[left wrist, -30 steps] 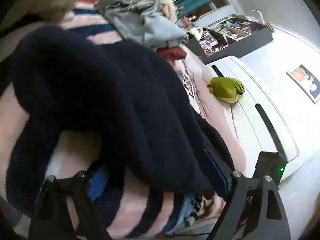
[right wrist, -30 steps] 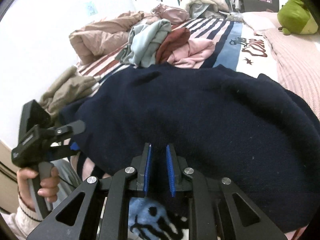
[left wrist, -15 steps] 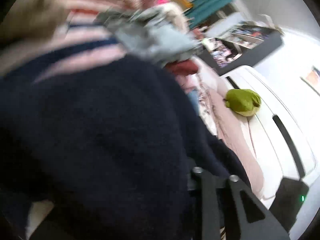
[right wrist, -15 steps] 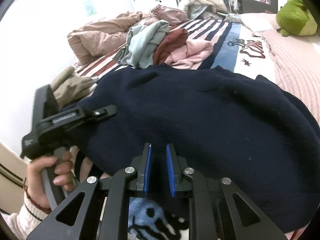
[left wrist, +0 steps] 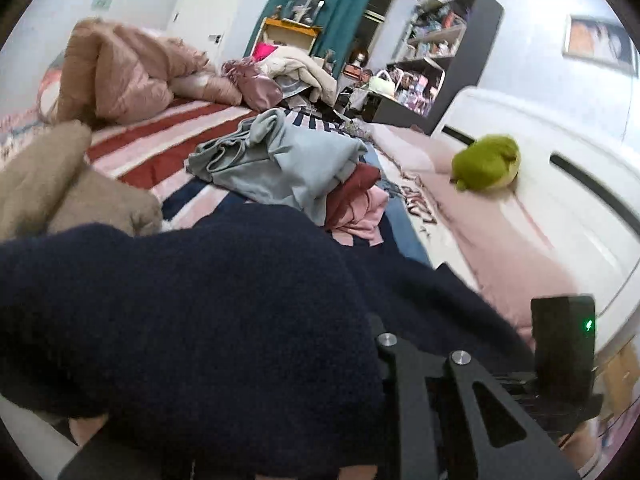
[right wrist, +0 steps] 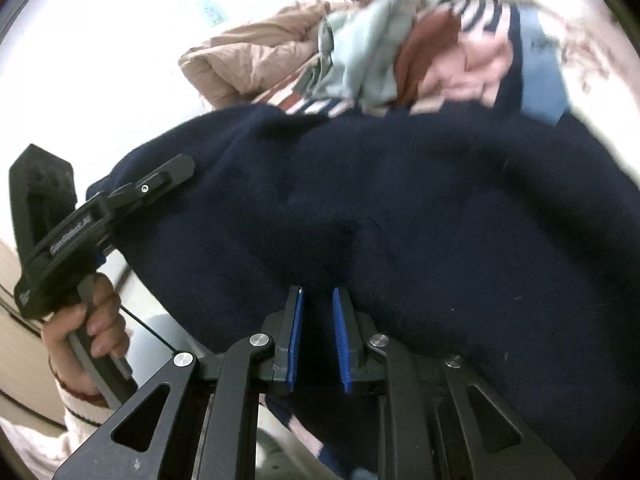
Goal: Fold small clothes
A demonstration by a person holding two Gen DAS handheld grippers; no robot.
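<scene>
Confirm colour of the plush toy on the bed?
Green plush toy, clearest in the left wrist view.

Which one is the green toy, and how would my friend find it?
Look at the bed with the striped cover, then go to its far side, where a pale pink blanket runs along the white headboard. The green plush toy sits there alone. It is the only bright green, rounded thing, well apart from the heap of clothes in the middle.

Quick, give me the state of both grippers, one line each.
Left gripper: jaws buried in the navy sweater; open or shut cannot be told.
Right gripper: shut on the navy sweater's near edge.
</scene>
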